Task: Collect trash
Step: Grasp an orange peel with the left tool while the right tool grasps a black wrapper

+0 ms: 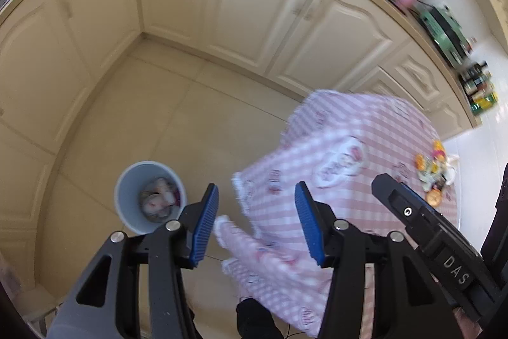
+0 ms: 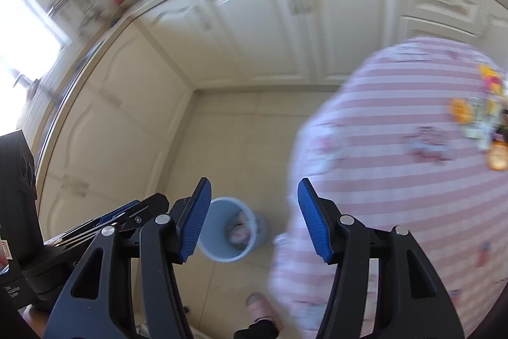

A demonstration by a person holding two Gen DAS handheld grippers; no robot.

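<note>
Jaws of both grippers apart, empty

Your right gripper [image 2: 254,218] hangs with jaws apart and nothing between the blue pads [image 2: 197,221]. Just beyond them the pale blue bin [image 2: 219,247] sits on the tiled floor [image 2: 222,148], crumpled trash [image 2: 239,232] inside. At three o'clock, the pink-striped tablecloth [image 2: 397,164] carries colourful wrappers [image 2: 485,123].

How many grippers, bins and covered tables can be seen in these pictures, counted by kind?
Grippers: 2, left gripper and right gripper, both open and empty
Bins: 1, grey bin on the floor with trash inside
Tables: 1, table under pink checked cloth
Total: 4
</note>
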